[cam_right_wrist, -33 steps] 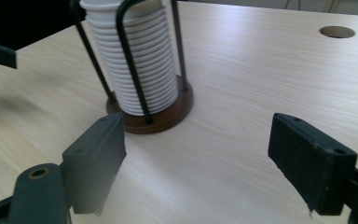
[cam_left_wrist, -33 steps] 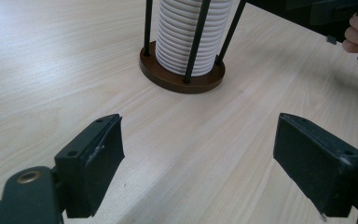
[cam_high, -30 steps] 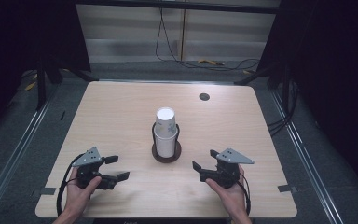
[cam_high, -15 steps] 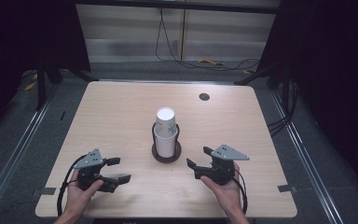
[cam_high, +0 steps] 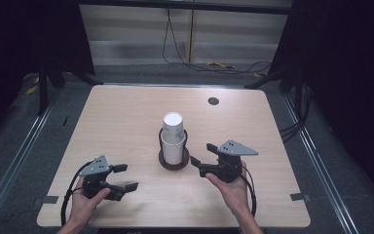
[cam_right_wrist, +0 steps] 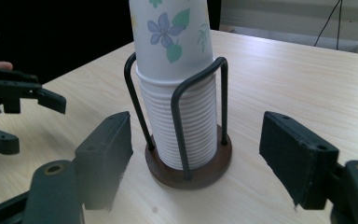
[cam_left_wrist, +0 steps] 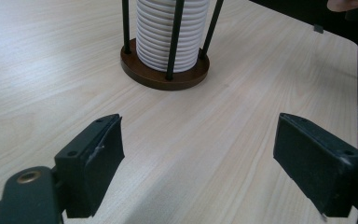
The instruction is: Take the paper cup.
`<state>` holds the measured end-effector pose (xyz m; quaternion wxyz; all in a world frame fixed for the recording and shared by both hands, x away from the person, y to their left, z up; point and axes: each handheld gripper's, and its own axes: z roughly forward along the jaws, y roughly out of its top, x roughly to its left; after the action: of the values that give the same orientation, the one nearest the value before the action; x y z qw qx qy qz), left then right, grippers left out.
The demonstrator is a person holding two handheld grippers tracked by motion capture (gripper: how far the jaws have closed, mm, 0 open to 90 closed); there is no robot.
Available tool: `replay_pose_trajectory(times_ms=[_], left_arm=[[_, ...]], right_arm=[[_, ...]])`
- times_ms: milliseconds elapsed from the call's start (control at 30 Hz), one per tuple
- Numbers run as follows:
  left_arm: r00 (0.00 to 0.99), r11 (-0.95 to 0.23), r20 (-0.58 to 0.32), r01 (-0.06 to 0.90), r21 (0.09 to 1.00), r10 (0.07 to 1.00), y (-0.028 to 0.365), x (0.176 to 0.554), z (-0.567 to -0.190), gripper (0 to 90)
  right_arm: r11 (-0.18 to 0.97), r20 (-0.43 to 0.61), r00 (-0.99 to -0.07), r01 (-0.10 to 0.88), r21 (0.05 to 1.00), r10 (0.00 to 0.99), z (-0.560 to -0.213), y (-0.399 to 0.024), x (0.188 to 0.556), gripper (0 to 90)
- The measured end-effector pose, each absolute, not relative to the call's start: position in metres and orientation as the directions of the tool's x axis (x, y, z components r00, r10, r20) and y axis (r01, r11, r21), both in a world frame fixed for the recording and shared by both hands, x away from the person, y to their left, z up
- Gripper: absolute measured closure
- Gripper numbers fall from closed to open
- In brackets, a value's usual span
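A stack of paper cups stands in a wire holder on a round brown base near the middle of the tabletop. The right gripper sits just right of it, jaws spread. The left gripper is at the near left, well apart, jaws also spread.

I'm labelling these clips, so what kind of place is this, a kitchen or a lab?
Most likely a lab or recording rig, not a kitchen: a bare wooden table ringed by dark curtains, cables on the grey floor, and hand-held tongs beside a holder of stacked paper cups.
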<state>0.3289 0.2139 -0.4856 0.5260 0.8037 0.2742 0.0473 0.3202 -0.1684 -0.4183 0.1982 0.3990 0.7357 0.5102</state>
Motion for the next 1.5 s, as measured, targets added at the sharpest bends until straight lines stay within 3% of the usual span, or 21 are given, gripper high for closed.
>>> replay_pose_trajectory(times_ms=[400,1300,1500], left_arm=[[0.838,-0.281,-0.196,0.377,0.882,0.51,0.214,0.328,-0.487,16.0],[0.825,-0.275,-0.186,0.377,0.884,0.533,0.218,0.329,-0.489,16.0],[0.83,-0.289,-0.18,0.374,0.881,0.528,0.218,0.329,-0.489,16.0]], right_arm=[[0.162,0.158,-0.641,0.411,0.897,0.751,-0.397,-0.162,0.344,24.6],[0.245,0.103,-0.713,0.368,0.897,0.694,-0.358,-0.127,0.385,16.2],[0.27,0.103,-0.717,0.387,0.882,0.69,-0.359,-0.12,0.394,19.6]])
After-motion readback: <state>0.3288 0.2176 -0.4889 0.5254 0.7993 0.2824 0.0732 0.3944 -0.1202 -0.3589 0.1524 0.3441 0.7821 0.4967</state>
